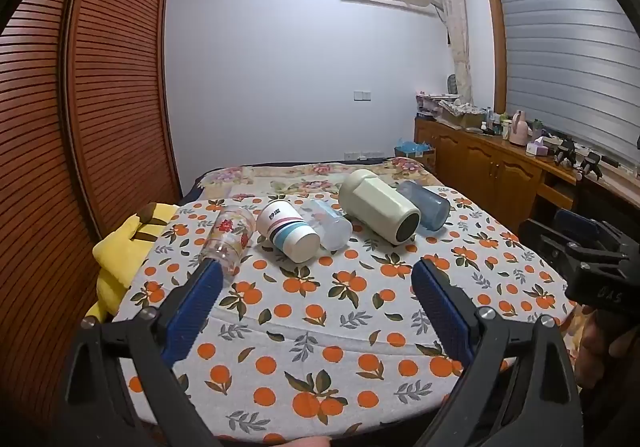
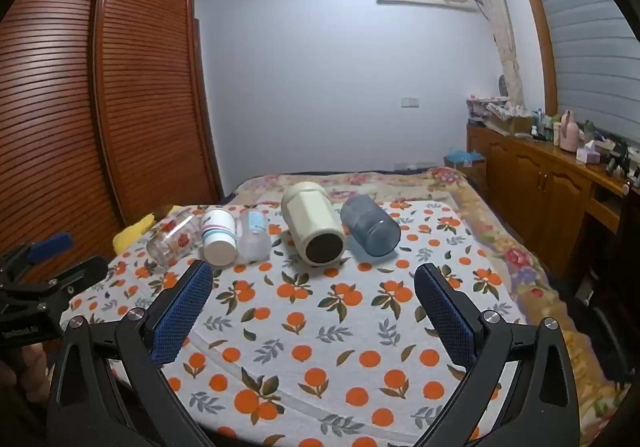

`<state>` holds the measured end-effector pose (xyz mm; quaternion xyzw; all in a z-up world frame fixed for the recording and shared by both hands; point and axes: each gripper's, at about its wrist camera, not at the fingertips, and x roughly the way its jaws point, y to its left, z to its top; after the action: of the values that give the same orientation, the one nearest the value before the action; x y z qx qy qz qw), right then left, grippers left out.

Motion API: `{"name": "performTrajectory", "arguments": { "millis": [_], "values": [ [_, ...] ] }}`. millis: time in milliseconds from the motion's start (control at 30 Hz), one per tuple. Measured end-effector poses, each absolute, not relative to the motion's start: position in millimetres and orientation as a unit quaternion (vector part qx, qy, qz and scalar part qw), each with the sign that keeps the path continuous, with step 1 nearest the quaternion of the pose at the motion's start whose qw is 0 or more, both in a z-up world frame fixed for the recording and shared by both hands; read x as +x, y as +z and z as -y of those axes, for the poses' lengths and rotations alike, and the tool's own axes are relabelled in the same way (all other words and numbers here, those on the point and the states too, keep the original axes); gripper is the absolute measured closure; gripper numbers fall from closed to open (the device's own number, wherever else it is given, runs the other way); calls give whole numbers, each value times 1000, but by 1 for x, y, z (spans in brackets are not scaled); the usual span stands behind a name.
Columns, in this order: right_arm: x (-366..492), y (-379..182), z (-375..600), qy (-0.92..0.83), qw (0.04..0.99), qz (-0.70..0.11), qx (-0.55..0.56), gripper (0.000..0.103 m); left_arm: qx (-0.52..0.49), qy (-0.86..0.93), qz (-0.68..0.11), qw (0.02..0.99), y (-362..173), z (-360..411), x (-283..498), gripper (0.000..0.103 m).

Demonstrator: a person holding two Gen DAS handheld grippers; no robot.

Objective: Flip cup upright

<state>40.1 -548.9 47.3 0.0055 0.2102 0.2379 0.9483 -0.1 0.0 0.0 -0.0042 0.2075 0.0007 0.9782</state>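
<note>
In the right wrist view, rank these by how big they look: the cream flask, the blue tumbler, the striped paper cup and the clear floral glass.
1. Cream flask
2. Blue tumbler
3. Striped paper cup and clear floral glass: these look alike, so no ranking between them.

All four lie on their sides in one row.

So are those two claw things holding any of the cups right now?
No. The left gripper and right gripper are both open and empty. All five cups, like the cream one, lie untouched on the bed.
</note>
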Motion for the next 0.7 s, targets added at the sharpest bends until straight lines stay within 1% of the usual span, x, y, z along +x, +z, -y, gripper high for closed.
{"name": "performTrajectory", "arguments": {
  "millis": [700],
  "values": [
    [39, 47, 549, 237, 950, -205, 3, 1, -4, 1, -203, 979, -1, -1, 0, 7]
  ]
}}
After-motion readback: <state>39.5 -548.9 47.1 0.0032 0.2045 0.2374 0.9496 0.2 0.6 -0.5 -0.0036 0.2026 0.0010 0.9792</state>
